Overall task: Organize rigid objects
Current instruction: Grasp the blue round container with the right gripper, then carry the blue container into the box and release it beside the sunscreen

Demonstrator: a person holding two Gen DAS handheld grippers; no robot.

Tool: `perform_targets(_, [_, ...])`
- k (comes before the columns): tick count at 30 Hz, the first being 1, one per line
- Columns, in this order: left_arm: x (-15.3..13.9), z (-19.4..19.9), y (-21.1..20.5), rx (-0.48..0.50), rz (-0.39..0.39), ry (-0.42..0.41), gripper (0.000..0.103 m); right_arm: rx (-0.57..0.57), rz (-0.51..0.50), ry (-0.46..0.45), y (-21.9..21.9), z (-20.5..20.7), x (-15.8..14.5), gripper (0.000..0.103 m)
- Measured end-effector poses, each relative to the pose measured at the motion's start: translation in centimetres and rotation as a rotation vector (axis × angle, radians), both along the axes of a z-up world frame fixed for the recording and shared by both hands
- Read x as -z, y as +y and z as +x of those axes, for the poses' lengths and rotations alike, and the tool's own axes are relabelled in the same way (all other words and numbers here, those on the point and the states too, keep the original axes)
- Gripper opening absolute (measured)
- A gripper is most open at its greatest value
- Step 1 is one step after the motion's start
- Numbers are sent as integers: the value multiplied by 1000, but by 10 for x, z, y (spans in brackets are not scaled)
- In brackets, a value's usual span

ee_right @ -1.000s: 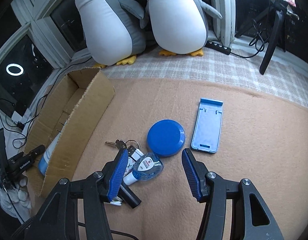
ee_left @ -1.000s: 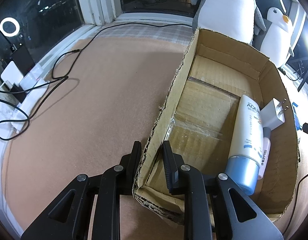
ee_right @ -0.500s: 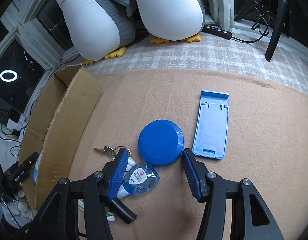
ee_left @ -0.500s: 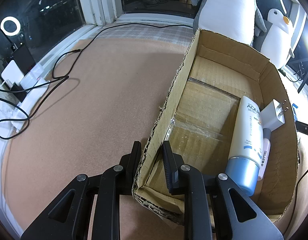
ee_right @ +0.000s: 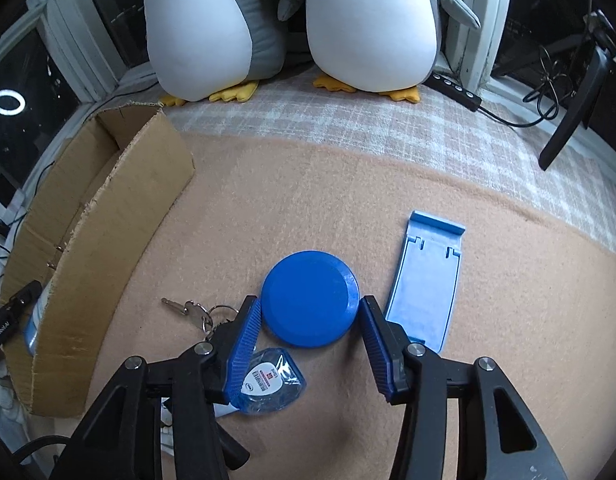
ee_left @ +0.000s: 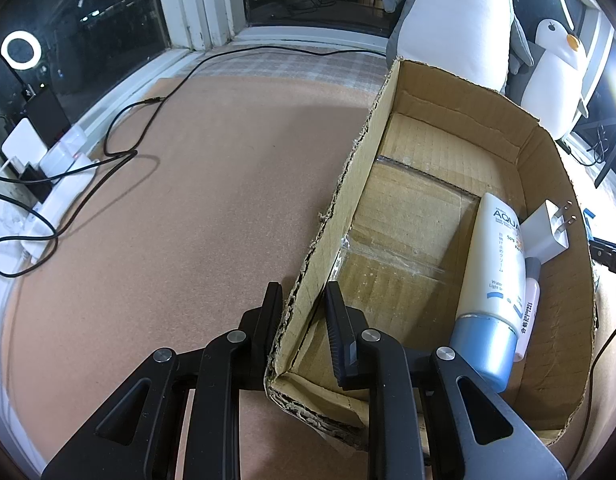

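My left gripper [ee_left: 304, 312] is shut on the near left wall of the cardboard box [ee_left: 347, 184]. Inside the box lie a white and blue tube [ee_left: 493, 280], a white charger plug [ee_left: 547, 232] and a thin pink tube [ee_left: 527, 316]. In the right wrist view my right gripper [ee_right: 309, 320] is open, one finger on each side of a round blue lid [ee_right: 309, 304] on the tan mat, not touching it. A light blue phone stand [ee_right: 427, 280] lies right of the lid. Keys [ee_right: 192, 312] and a clear blue bottle [ee_right: 268, 384] lie under the left finger.
Two penguin plush toys [ee_right: 292, 24] stand at the back by the window. The box [ee_right: 92, 248] stands left of the lid. Black cables [ee_left: 120, 148] and a white power strip [ee_left: 56, 200] lie left of the box. A black stand [ee_right: 575, 96] leans at the far right.
My right gripper has moved forward over the keys and bottle until its fingers flank the blue lid. The left gripper has kept its hold on the box wall.
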State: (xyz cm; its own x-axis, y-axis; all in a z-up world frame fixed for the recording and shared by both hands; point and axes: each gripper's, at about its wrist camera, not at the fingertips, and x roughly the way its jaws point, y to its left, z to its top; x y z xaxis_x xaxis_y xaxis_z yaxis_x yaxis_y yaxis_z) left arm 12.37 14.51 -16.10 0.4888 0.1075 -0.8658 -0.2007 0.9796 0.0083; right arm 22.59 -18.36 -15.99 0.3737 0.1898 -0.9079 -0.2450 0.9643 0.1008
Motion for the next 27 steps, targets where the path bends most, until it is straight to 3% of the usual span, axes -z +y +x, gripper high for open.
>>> perform_targets(6, [0,0,0,0,0,0,20,1,-17,-17,1,8,3,46])
perform_targets(12, [0,0,0,1,0,0,20,-40,-97,-63,13,9,6,46])
perform_targets(21, [0,0,1,1,-1,-1,20,-22,-70,-79,12,5,2,45])
perform_targets(27, [0,0,2,-2,-4,-2,20,-25,-29,-119,16,-6,-22,45])
